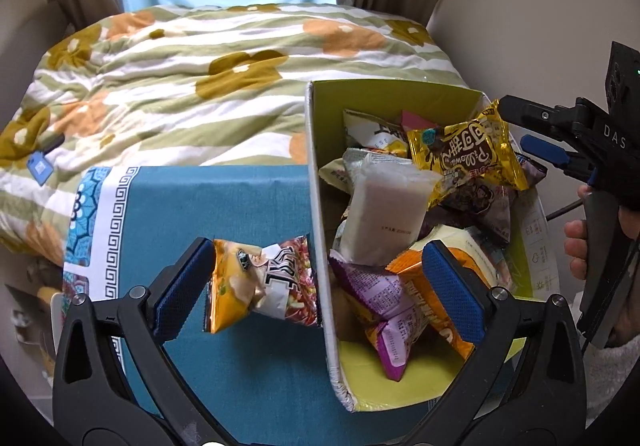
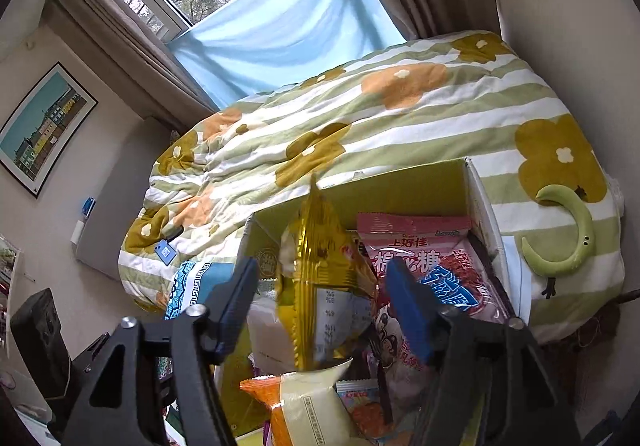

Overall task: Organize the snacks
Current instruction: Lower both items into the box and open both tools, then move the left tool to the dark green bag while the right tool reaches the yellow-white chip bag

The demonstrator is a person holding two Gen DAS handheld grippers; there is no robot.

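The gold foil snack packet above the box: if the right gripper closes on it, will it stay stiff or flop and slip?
Probably floppy: the gold foil packet is thin, crinkled film. Its glossy surface suggests slipperiness, so the crimped edge looks safer to pinch. Likely light, since it sits atop other snacks in the box.

Glossy gold foil snack packet (image 2: pixel 320 266), corrugated cardboard box (image 1: pixel 320 238) with matt green lining, teal woven cloth (image 1: pixel 240 206), soft quilted duvet (image 1: pixel 180 86), gripper pads (image 1: pixel 454 292) textured blue rubber
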